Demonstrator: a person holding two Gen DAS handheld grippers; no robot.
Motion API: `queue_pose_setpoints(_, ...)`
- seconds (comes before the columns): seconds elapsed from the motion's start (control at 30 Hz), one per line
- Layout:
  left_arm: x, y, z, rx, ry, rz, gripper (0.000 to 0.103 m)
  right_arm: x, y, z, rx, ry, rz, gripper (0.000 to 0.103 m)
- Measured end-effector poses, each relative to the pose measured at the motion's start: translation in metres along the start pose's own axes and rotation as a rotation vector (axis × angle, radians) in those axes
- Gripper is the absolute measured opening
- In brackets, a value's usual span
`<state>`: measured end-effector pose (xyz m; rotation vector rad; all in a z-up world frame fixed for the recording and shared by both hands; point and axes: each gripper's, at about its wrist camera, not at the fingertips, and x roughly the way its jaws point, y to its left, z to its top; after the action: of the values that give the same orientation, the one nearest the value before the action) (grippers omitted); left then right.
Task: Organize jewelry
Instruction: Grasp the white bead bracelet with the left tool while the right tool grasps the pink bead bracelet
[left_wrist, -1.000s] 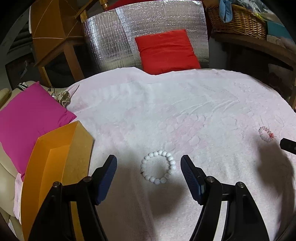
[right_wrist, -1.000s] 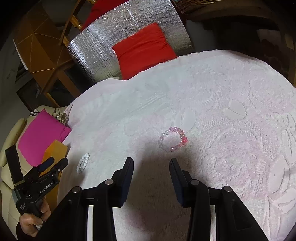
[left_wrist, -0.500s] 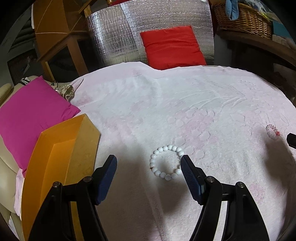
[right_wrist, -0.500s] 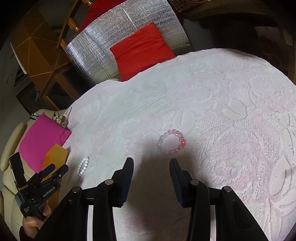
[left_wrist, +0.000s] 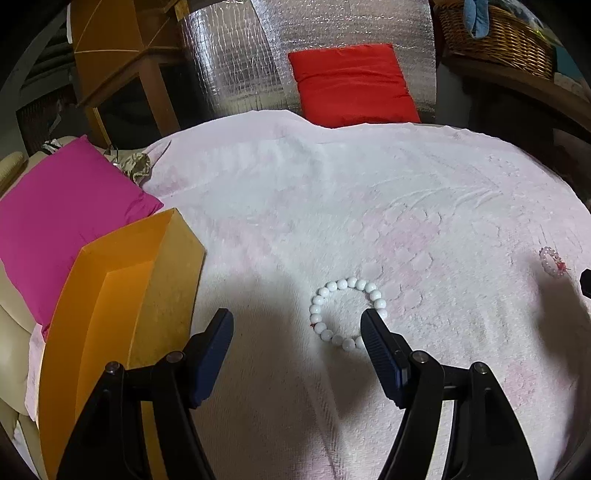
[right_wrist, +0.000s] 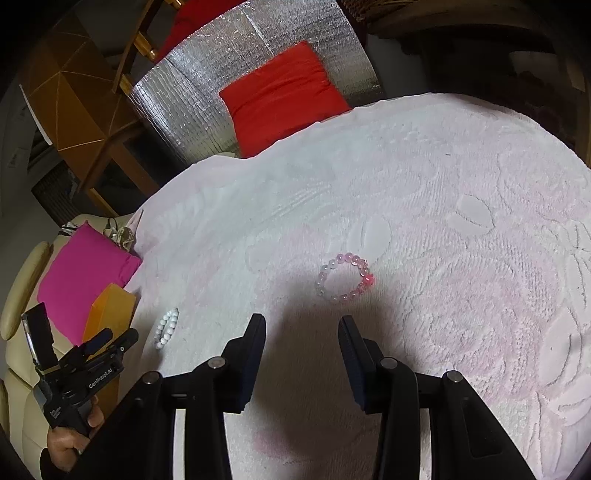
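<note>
The left gripper (left_wrist: 297, 319) hangs low over a pale pink towel (left_wrist: 332, 206) with its two dark blue fingers wide apart and nothing between the pads. A white bead bracelet (left_wrist: 347, 314) lies flat on the towel just ahead of it, closer to the right-hand finger, whose tip covers the near right part of the ring; whether that tip touches the beads cannot be told. Beside the left-hand finger stands an open orange box (left_wrist: 122, 317), at the edge of the towel. Behind the box lies a magenta cushion (left_wrist: 62, 214), and at the far side a red cushion (left_wrist: 351, 85) leans against a silver quilted sheet (left_wrist: 240, 62). A wicker basket (left_wrist: 495, 33) sits at the top right.

The right gripper (right_wrist: 303, 321) also has its fingers apart, narrower than the left pair, holding nothing. A pink bead bracelet (right_wrist: 345, 277) with one bright red bead lies on the towel just ahead of the fingertips, clear of both. In this view the left gripper (right_wrist: 110, 338) shows at the lower left, held in a hand (right_wrist: 70, 439), with the white bracelet (right_wrist: 167, 328) just in front of it and the orange box (right_wrist: 110, 314) behind. In the left view the pink bracelet (left_wrist: 552, 261) lies far to the right, well apart from the white one.
</note>
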<state>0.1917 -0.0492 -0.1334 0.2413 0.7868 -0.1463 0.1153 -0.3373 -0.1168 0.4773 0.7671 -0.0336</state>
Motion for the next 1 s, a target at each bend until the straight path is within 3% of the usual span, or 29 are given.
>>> queue_pose_setpoints(0.23,0.005,0.007,-0.001,-0.015,0.020,-0.002,0.072,0.004,0.000,0.004,-0.017,0.010,-0.028,0.044)
queue_pose_setpoints(0.67,0.025,0.028,-0.003,-0.089,0.096,-0.021,0.072,0.024,-0.024,0.029,0.064,0.006,-0.025,0.044)
queue_pose_setpoints(1.0,0.032,0.025,-0.005,-0.071,0.115,-0.039,0.072,0.046,-0.019,0.035,0.038,0.048,-0.065,0.044)
